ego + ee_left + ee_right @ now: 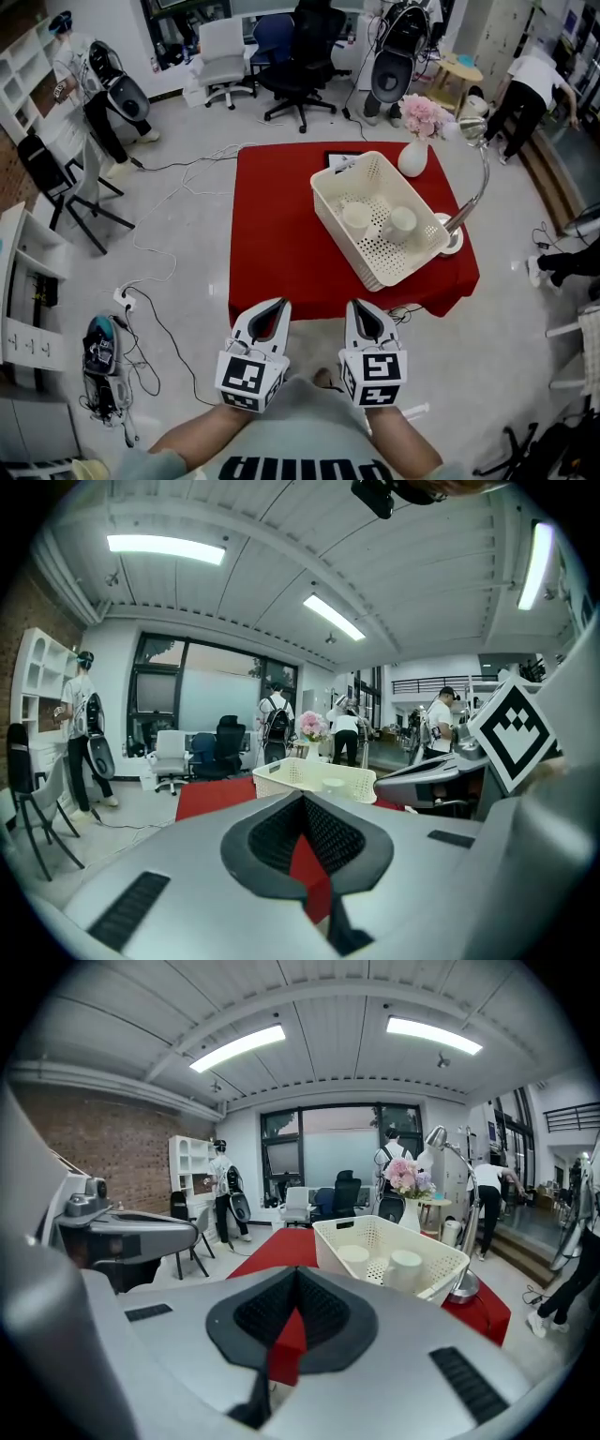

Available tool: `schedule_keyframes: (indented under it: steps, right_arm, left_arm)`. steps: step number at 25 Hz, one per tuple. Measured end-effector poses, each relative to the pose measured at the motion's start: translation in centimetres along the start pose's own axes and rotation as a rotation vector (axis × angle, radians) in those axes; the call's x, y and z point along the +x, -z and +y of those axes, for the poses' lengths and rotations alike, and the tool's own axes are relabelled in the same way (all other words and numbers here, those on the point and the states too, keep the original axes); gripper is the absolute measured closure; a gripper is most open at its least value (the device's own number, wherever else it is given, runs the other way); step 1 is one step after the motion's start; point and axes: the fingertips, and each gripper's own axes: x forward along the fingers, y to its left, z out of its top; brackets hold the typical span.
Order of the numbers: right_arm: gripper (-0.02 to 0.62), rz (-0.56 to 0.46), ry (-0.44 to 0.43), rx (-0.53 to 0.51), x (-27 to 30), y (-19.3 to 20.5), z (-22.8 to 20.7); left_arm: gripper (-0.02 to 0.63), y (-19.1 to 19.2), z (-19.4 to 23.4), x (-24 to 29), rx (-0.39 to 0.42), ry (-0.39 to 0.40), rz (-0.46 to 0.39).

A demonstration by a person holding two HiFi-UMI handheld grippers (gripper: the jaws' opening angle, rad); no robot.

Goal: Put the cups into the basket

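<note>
Two white cups [356, 218] [400, 223] stand side by side inside the white perforated basket [330, 201] on the red table [272, 234]. The right gripper view shows the same cups [354, 1257] [405, 1265] in the basket [441, 1262]. My left gripper [274, 306] and right gripper [365, 307] hover side by side just off the table's near edge, well short of the basket. Both are shut with nothing between their jaws. From the left gripper view the basket [281, 775] sits beyond the closed jaws.
A white vase of pink flowers [415, 150] stands behind the basket. A gooseneck lamp [448, 236] has its base at the basket's right. Office chairs [302, 56] and people [94, 89] occupy the floor beyond; cables [150, 300] and a device [98, 347] lie at the left.
</note>
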Motion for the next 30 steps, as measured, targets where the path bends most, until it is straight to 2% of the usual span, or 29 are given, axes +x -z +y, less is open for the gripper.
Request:
schedule_keyframes:
  steps: [6,14,30]
  right_arm:
    - [0.581,-0.002,-0.033,-0.02,-1.7,1.8,-0.8]
    - [0.584,0.015,-0.042,-0.03,-3.2,3.5,-1.7]
    - [0.584,0.01,-0.051,-0.029,-3.5,4.0,-1.9]
  left_arm:
    - [0.601,1.4,-2.3,-0.7,-0.001,-0.042,0.005]
    - [0.601,1.9,-4.8,-0.9,-0.007,-0.045,0.001]
    - [0.601,3.5,-5.3,-0.9,-0.03,-0.054,0.035]
